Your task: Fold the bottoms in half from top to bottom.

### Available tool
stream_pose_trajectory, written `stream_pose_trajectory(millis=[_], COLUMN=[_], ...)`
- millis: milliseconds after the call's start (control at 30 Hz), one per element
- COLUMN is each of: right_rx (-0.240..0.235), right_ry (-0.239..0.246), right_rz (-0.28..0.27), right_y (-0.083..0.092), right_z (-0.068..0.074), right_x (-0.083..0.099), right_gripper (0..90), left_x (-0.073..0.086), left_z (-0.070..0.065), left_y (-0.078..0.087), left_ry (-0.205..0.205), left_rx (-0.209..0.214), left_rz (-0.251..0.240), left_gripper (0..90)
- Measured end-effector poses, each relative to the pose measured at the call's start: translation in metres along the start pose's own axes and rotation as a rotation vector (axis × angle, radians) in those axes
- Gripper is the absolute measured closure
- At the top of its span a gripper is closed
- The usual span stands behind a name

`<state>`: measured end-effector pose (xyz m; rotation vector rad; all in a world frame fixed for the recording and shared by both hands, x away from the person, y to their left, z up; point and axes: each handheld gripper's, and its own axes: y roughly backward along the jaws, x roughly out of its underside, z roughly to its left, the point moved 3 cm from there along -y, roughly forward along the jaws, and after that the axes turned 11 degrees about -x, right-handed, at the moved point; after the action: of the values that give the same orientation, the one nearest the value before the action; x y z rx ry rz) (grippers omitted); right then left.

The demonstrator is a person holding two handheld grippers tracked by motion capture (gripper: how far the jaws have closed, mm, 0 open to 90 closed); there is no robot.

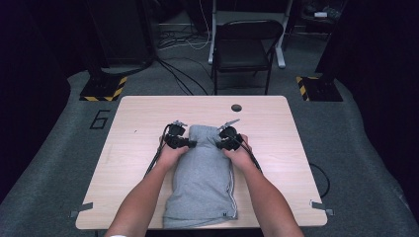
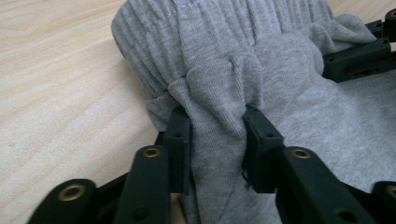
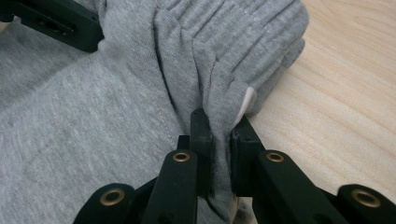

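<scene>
Step in hand: the person is gripping the far, ribbed waistband end of the grey garment (image 1: 202, 173) at its two corners, judged to be the start of a fold or a lift.
Garment: it is lying lengthwise down the middle of the desk (image 1: 133, 123), its near hem sitting close to the desk's near edge.
Left hand-held gripper (image 2: 217, 123): its jaws are pinching a thick bunch of grey cloth just below the ribbed band, standing partly apart because of the bulk between them.
Right hand-held gripper (image 3: 219, 128): its jaws are standing nearly closed, clamping a thinner fold of cloth at the band's other corner, with a white tag (image 3: 247, 100) peeking out beside them.
Next move: it is likely calling for both hands to be rising together and carrying the band toward the near hem, keeping the cloth even so that neither corner is slipping.
Edges: the garment's long sides are lying well inside the desk's side edges.
Open room: bare wood is lying left, right and beyond the band; a small dark round hole (image 1: 236, 107) is sitting near the far edge, apart from the cloth.
</scene>
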<state>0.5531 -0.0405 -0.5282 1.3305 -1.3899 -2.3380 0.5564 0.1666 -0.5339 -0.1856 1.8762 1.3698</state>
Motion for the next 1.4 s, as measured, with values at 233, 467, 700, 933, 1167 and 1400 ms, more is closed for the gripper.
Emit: stream_pose_trajectory(millis=[233, 467, 700, 933, 1167, 1400], right_rx=[0.005, 0.001, -0.013, -0.002, 0.001, 0.036], right_ry=[0.020, 0.033, 0.031, 0.071, 0.126, 0.151], right_rz=[0.009, -0.006, -0.023, -0.060, -0.137, -0.191], right_y=[0.004, 0.010, 0.017, 0.032, 0.052, 0.066], right_z=[-0.001, -0.001, 0.000, 0.005, 0.009, 0.012], right_x=[0.000, -0.002, -0.005, -0.018, -0.032, -0.046], right_gripper=[82.5, 82.7, 83.0, 83.0, 82.9, 82.9], left_x=[0.000, -0.002, -0.007, -0.022, -0.036, -0.054], left_z=[0.000, -0.002, -0.002, -0.002, 0.000, -0.003], left_y=[0.003, 0.007, 0.014, 0.032, 0.053, 0.070], left_ry=[-0.010, -0.003, -0.025, -0.050, -0.063, -0.080], left_rx=[0.003, 0.006, -0.004, -0.021, -0.033, -0.057], left_rz=[0.004, 0.000, -0.028, -0.086, -0.143, -0.207], left_gripper=[75.3, 77.5, 78.2, 78.4, 78.4, 78.4])
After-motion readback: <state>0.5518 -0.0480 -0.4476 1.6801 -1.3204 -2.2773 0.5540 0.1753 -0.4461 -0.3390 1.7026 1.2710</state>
